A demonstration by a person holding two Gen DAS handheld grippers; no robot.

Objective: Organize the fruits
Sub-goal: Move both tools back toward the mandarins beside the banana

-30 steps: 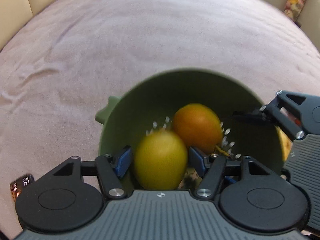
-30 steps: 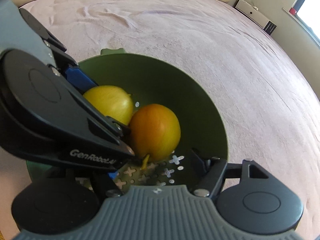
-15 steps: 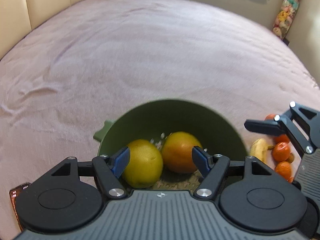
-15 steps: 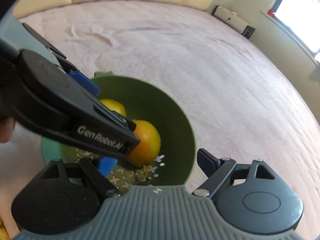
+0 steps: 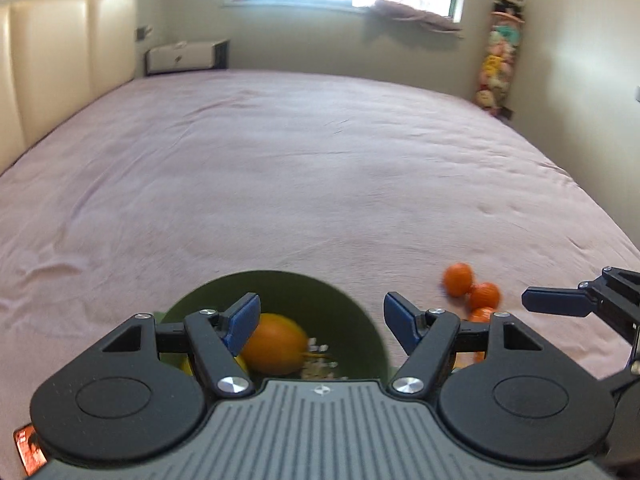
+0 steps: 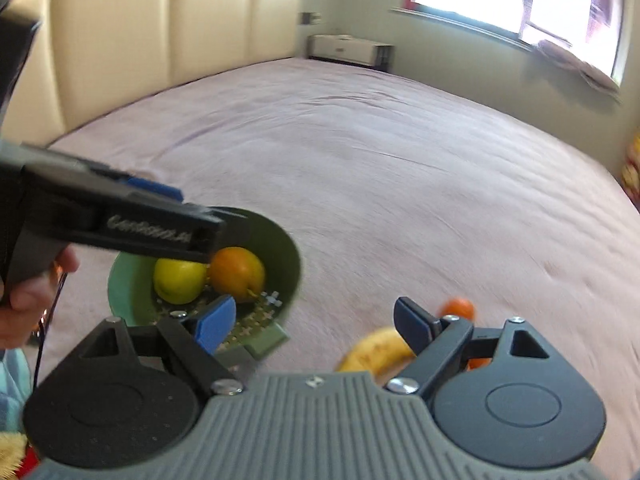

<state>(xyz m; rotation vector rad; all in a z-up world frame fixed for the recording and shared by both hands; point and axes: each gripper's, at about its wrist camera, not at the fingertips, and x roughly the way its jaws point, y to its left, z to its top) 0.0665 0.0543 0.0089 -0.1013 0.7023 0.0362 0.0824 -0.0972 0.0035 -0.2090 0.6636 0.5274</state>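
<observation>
A green bowl (image 6: pixel 286 256) with a perforated bottom sits on the pink bed cover and holds a yellow fruit (image 6: pixel 178 280) and an orange fruit (image 6: pixel 238 274) side by side. My left gripper (image 5: pixel 322 320) hangs above the bowl (image 5: pixel 352 328), open and empty, with the orange fruit (image 5: pixel 274 346) below it. My right gripper (image 6: pixel 316 320) is also open and empty, above the cover to the right of the bowl. A banana (image 6: pixel 376 354) and small tangerines (image 5: pixel 458 278) lie on the cover to the right. The left gripper (image 6: pixel 196 216) crosses the right wrist view.
The pink cover (image 5: pixel 320 160) stretches far ahead. A cream padded headboard (image 6: pixel 160 32) lines the left side. A low white cabinet (image 5: pixel 186 56) and a window are at the far wall. Stacked plush toys (image 5: pixel 500 52) fill the far right corner. A hand (image 6: pixel 24 300) holds the left gripper.
The left jaws stood around the yellow fruit; now both grippers have risen and drawn back from the bowl with wider jaws. Both fruits stay in the bowl. The tangerines and banana have come into view.
</observation>
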